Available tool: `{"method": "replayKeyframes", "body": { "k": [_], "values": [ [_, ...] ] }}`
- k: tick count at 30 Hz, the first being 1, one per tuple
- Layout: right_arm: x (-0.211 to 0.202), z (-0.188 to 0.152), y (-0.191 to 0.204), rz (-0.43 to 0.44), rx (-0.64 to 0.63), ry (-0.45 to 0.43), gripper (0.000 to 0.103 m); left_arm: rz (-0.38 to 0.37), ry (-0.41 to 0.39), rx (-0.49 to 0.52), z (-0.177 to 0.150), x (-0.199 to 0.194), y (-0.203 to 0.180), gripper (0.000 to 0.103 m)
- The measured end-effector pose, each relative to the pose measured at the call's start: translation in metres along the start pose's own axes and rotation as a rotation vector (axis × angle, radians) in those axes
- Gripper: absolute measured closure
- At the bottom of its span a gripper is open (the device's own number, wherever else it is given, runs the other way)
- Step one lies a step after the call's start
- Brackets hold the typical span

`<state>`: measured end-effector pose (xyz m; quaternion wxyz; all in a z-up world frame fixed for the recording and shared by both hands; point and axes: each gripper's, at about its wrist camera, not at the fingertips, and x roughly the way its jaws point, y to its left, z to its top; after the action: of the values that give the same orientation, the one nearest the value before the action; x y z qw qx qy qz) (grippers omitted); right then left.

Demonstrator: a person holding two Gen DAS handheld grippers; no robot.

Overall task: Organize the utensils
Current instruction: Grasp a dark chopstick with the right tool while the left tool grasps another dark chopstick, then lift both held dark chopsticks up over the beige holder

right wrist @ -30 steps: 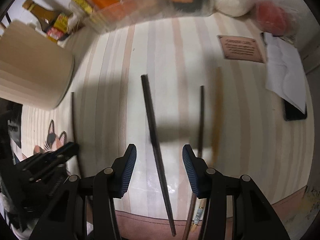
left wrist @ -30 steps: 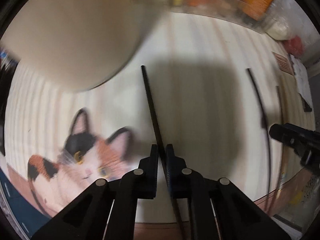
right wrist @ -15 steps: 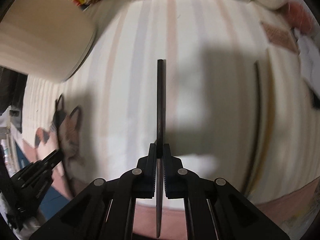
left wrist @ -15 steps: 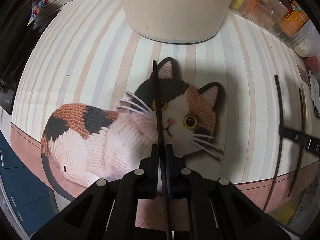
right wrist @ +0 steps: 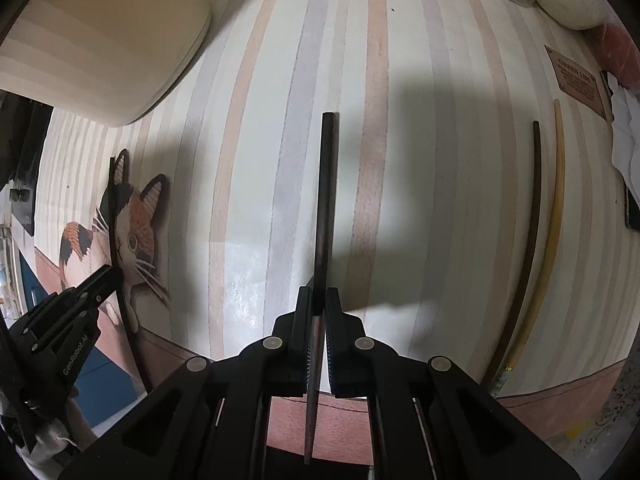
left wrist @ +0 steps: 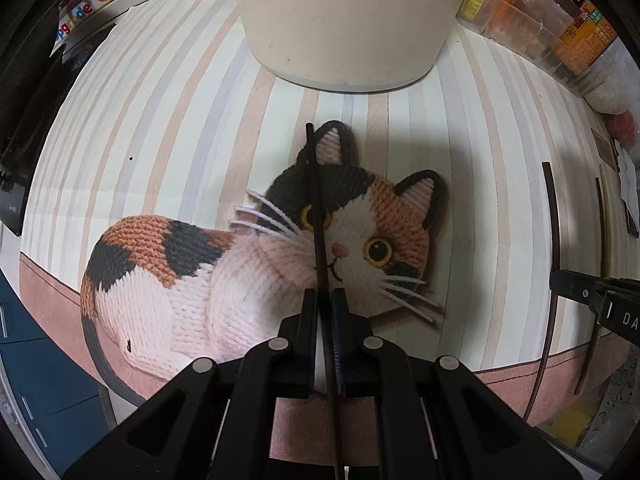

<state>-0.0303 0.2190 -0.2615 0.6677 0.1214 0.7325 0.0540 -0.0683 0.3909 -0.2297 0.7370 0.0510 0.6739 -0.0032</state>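
Holding one dark chopstick in each tool, I judge I'm at the carry step, with delivery into the cream container (left wrist: 340, 20) next. My left gripper (left wrist: 325, 304) has its jaws pressed together on a dark chopstick (left wrist: 316, 208), whose tip hangs over the ear of the knitted cat picture (left wrist: 256, 264) printed on the striped tablecloth (left wrist: 160, 120), just short of the container. My right gripper (right wrist: 319, 304) is likewise pinching a second dark chopstick (right wrist: 326, 200), farther from the container, out over bare stripes.

The next move calls for raising each tip above the container's rim and tilting the stick so it drops inside; the rim itself is out of frame, so I cannot tell how high that is.

The left wrist view shows the container's base and the bottles and clear bin beside it. Only the right wrist view shows clearly that two more sticks lie loose on the cloth, far from the container: another dark chopstick (right wrist: 530, 220) and a pale bamboo chopstick (right wrist: 554, 220), side by side.
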Motion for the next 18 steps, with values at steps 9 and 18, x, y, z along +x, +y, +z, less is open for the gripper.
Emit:
{"method": "replayKeyframes", "body": {
  "k": [9,18],
  "values": [
    [0.000,0.026,0.010,-0.052,-0.005,0.017,0.095,-0.013,0.013,-0.002,0.040,0.002,-0.007,0.094],
    [0.004,0.041,0.024,-0.098,-0.038,0.042,0.095,-0.018,0.015,0.009,0.057,0.003,-0.010,0.094]
  ]
}}
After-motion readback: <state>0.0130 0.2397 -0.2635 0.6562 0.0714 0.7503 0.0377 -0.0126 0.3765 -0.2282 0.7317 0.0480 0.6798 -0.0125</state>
